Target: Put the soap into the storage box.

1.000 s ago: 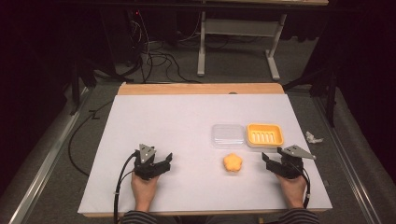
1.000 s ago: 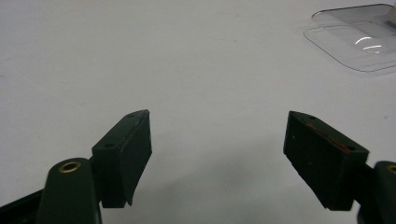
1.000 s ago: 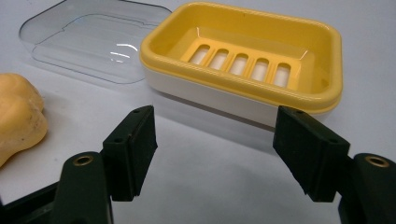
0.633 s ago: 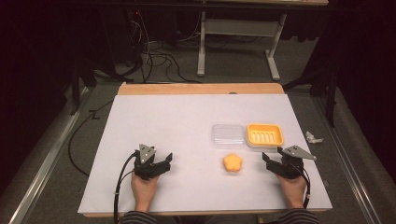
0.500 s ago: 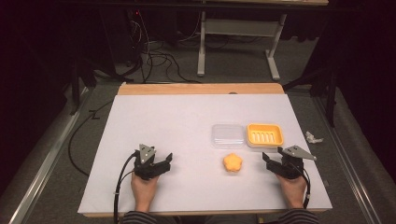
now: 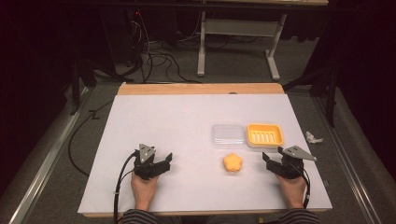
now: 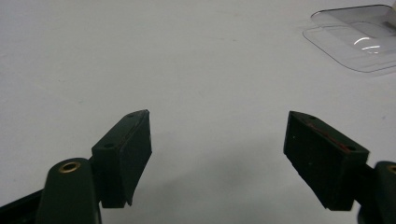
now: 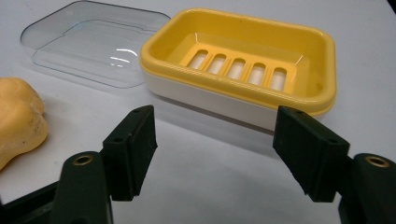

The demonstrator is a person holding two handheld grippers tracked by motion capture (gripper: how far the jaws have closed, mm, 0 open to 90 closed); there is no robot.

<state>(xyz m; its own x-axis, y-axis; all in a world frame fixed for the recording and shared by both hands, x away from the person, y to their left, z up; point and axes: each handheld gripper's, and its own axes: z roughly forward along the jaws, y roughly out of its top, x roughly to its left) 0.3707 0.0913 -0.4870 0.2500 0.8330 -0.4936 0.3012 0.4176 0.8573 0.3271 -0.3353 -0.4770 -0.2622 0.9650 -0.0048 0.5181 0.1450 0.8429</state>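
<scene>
A yellow soap dish [image 6: 265, 134] [image 8: 243, 70] with a slotted floor sits right of centre on the white table. Its clear plastic lid [image 6: 227, 136] [image 8: 93, 44] [image 7: 359, 39] lies flat beside it on the left. An orange flower-shaped soap [image 6: 232, 163] [image 8: 18, 121] rests in front of the lid. My right gripper [image 6: 271, 163] [image 8: 224, 154] stands open near the front edge, just right of the soap and short of the dish. Open too, my left gripper [image 6: 163, 163] [image 7: 224, 158] rests at the front left over bare table, nothing between its jaws.
The white table top [image 6: 177, 121] has a wooden strip [image 6: 201, 88] along its far edge. A crumpled white scrap [image 6: 312, 137] lies on the floor to the right. Cables [image 6: 154, 56] and a grey stand's legs [image 6: 233, 42] lie beyond the table.
</scene>
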